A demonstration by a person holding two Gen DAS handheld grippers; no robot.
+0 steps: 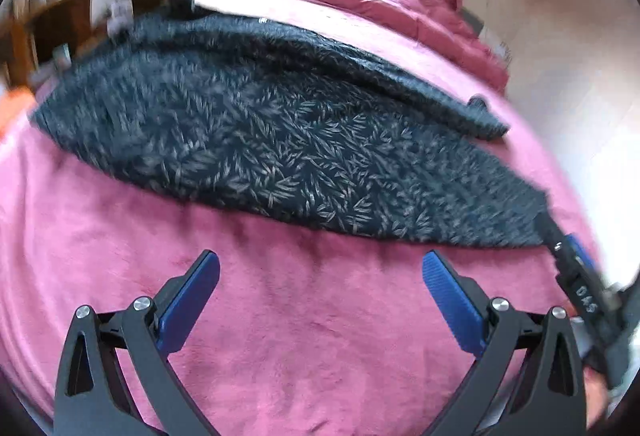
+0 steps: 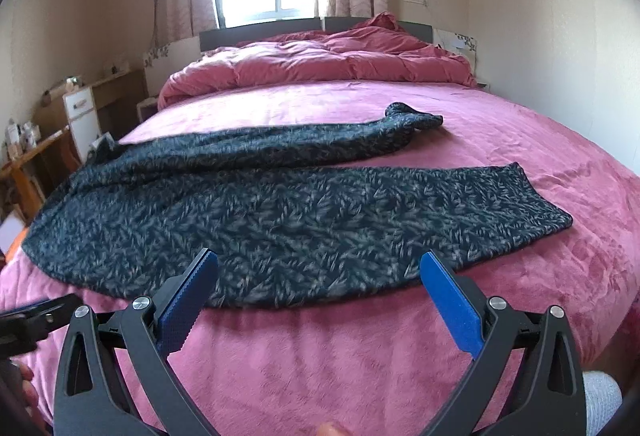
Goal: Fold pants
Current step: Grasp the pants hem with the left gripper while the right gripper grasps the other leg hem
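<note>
Dark leaf-patterned pants lie spread on the pink bed, waist at the left, both legs running right. The near leg ends in a cuff; the far leg ends crumpled. The pants also show in the left wrist view. My left gripper is open and empty above bare blanket, just short of the pants' near edge. My right gripper is open and empty, its fingertips over the near edge of the near leg. The right gripper also shows at the right edge of the left view.
The pink blanket covers the bed. A bunched pink duvet lies by the headboard under a window. Wooden desks and a white cabinet stand left of the bed. A wall runs along the right.
</note>
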